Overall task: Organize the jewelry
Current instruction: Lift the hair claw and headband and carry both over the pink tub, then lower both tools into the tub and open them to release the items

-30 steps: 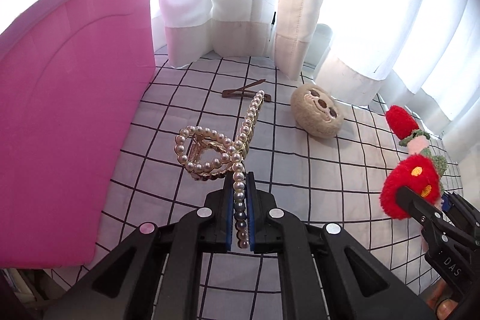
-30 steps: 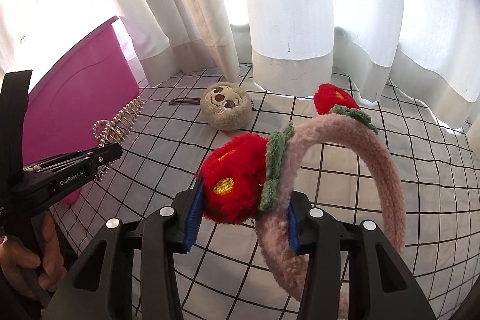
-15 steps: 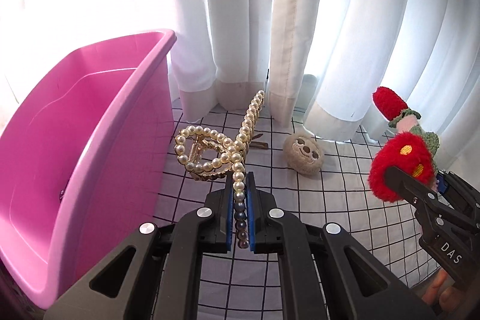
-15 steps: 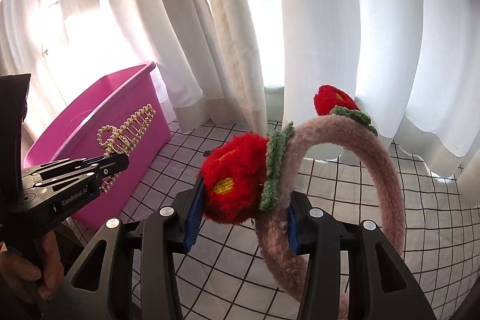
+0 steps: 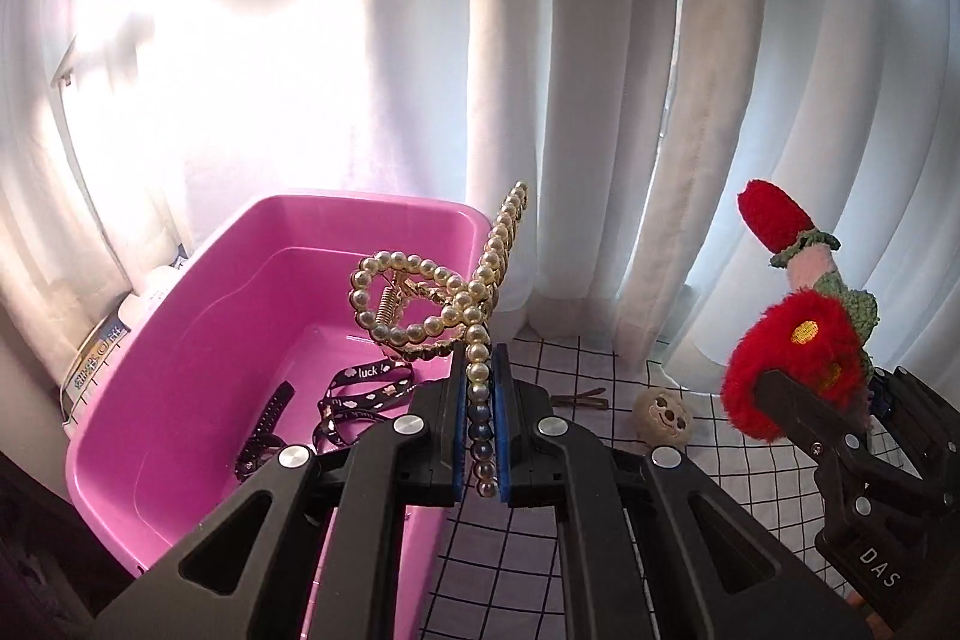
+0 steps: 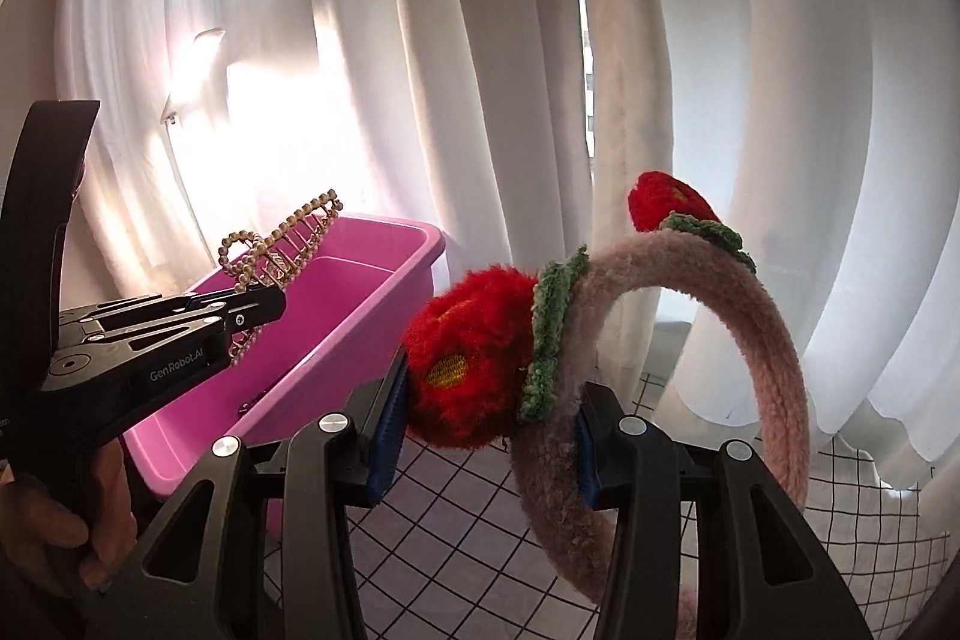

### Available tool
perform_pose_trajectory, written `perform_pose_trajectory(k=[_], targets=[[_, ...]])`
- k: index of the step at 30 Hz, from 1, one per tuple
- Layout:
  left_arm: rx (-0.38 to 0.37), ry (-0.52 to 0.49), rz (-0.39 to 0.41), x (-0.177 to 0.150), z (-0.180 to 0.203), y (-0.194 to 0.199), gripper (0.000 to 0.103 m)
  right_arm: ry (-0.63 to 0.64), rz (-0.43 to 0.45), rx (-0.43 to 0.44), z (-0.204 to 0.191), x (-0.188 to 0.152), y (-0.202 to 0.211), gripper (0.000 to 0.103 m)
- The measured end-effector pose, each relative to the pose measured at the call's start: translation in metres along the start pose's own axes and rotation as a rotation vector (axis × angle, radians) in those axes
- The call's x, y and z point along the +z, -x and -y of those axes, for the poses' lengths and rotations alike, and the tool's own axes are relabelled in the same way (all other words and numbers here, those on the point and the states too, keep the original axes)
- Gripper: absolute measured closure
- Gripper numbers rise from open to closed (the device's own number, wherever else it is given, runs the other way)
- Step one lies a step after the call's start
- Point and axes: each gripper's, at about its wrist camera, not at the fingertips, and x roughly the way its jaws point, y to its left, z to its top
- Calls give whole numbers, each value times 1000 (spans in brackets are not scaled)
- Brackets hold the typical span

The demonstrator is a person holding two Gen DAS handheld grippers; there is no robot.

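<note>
My left gripper (image 5: pixel 480 376) is shut on a pearl hair claw clip (image 5: pixel 438 286) and holds it in the air over the near right corner of a pink plastic bin (image 5: pixel 198 340). The clip also shows in the right wrist view (image 6: pixel 276 244). My right gripper (image 6: pixel 489 400) is shut on a fuzzy pink headband with red flowers (image 6: pixel 774 358), held up right of the bin (image 6: pixel 384 304). In the left wrist view the headband (image 5: pixel 792 334) and right gripper (image 5: pixel 840 436) are at the right.
Black straps and a printed lanyard (image 5: pixel 360 394) lie in the bin. A round beige face toy (image 5: pixel 663 415) and a brown hair clip (image 5: pixel 579 400) lie on the white grid-patterned cloth (image 5: pixel 570 538). White curtains (image 6: pixel 510 69) hang behind.
Both grippers have risen and swung left with their items. The pearl clip has moved from above the cloth to over the bin's corner; the bin's inside has come into view.
</note>
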Motion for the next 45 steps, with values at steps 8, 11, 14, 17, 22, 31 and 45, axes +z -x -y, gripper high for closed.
perform_pose_trajectory(k=[8, 11, 14, 17, 22, 31, 45], targets=[[121, 58, 19, 13, -68, 8, 95, 104, 18, 108, -67, 38, -19, 59], [158, 84, 12, 12, -93, 7, 95, 141, 14, 154, -92, 49, -32, 59], [195, 114, -8, 8, -119, 5, 95, 186, 1, 189, -118, 59, -45, 59], [224, 147, -39, 3, -145, 1, 95, 226, -16, 226, -141, 68, -61, 59], [249, 177, -90, -5, -175, -14, 95, 272, -80, 270, -178, 71, -96, 59], [202, 211, -151, -14, -197, -35, 95, 309, -225, 281, -202, 68, -142, 59], [206, 174, -171, -15, -194, -42, 70, 257, -317, 208, -194, 68, -170, 42]])
